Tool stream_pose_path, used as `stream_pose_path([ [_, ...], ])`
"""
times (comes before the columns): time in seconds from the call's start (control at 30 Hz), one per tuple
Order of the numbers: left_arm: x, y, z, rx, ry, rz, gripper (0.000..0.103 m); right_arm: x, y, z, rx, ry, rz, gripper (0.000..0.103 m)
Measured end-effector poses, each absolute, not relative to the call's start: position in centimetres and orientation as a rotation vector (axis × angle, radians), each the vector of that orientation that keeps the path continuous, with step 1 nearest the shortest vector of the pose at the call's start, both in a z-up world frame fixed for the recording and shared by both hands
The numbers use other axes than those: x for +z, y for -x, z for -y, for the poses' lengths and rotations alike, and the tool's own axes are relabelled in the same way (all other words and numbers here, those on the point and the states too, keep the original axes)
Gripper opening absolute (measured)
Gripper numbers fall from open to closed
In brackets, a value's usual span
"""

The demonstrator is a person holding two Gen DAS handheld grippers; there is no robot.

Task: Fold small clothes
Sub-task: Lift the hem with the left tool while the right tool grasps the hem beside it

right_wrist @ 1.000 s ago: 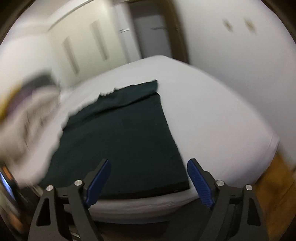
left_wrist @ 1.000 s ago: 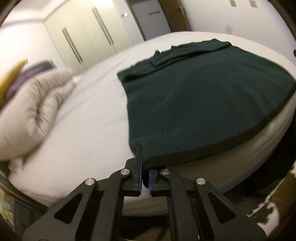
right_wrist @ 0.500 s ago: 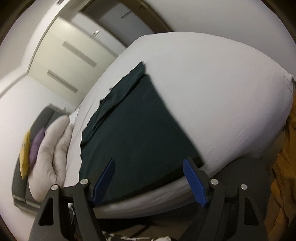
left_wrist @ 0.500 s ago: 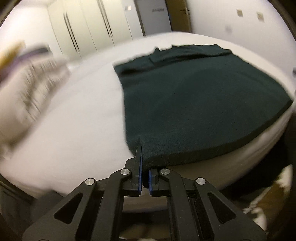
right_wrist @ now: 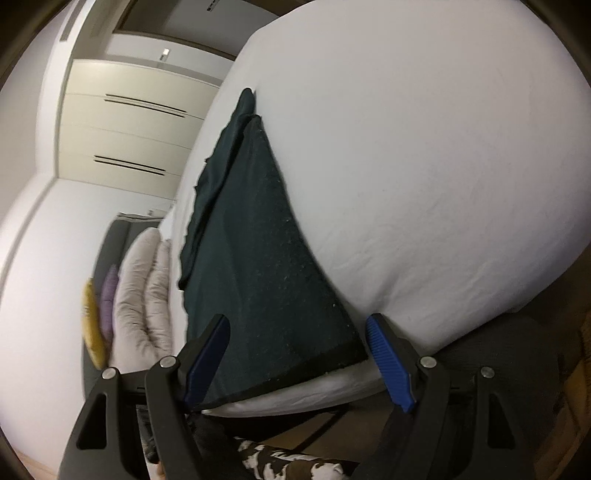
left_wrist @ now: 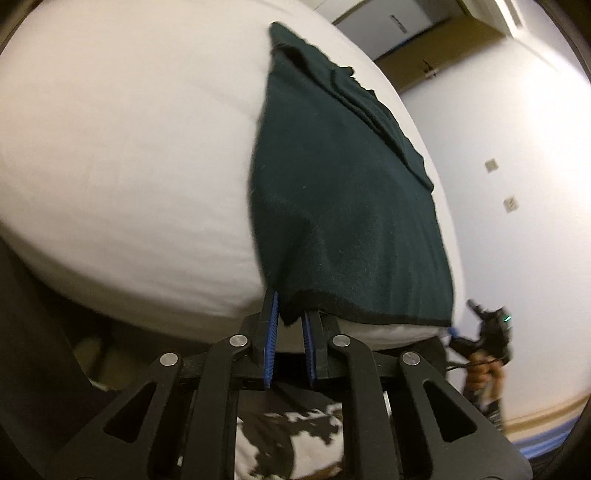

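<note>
- On the white bed lies the dark green garment, spread flat with its black-edged hem at the near edge of the mattress and its far end bunched in folds.
- No brand, label or legible writing shows anywhere; a small dark sign on the door in the left wrist view is too blurred to read.
- At the hem's left corner, the left gripper has its blue pads slightly apart, and the corner of the cloth sits between them; I cannot tell whether they actually pinch it.
- Over the hem's right corner, the right gripper stands wide open, its fingers straddling that corner without closing on it.
- Only the left wrist view shows the plain wall with two small wall plates, plus the other gripper held out past the right corner.
- Only the right wrist view shows the cream wardrobe doors and, beside the bed, a rolled pale duvet with a purple cushion and a yellow cushion against it.
</note>
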State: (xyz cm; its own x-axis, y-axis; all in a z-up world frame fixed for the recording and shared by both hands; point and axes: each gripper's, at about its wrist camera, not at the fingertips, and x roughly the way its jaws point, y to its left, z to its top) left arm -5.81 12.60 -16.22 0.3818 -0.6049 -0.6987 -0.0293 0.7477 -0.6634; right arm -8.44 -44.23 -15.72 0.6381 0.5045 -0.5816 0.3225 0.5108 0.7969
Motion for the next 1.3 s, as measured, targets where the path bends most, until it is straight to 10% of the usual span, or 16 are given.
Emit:
stream_pose_path([
  [0.13,-17.4,6.3,-13.8,-0.437,0.786,-1.173,0.025,-15.9,8.7,44.3,0.149,-1.082,-0.923,0.072],
  [0.2,-17.7,6.9,-14.6,-0.461,0.870,-1.156,0.077,-15.7,8.9,44.1,0.163,-1.080,-0.928,0.072],
  [0.27,-17.8,7.7,-15.8,-0.440,0.933,-1.107,0.094,-15.7,8.5,44.0,0.173,-1.077,-0.929,0.072],
  [0.43,-19.4,7.6,-15.9,-0.435,1.042,-1.132,0.094,-16.1,8.2,44.2,0.180,-1.112,-0.915,0.072],
  [0.73,-21.1,5.6,-15.8,-0.402,1.147,-1.121,0.073,-16.3,8.2,44.5,0.196,-1.125,-0.912,0.072],
  [0.9,-21.0,5.6,-15.8,-0.405,1.131,-1.145,0.030,-16.2,7.8,44.3,0.214,-1.112,-0.920,0.072],
  [1.17,-19.3,4.7,-15.8,-0.416,1.065,-1.083,0.028,-15.7,7.0,43.8,0.243,-1.068,-0.946,0.066],
  [1.3,-19.2,4.9,-16.1,-0.381,1.012,-1.097,0.009,-15.7,6.8,43.7,0.219,-1.045,-0.989,0.058],
])
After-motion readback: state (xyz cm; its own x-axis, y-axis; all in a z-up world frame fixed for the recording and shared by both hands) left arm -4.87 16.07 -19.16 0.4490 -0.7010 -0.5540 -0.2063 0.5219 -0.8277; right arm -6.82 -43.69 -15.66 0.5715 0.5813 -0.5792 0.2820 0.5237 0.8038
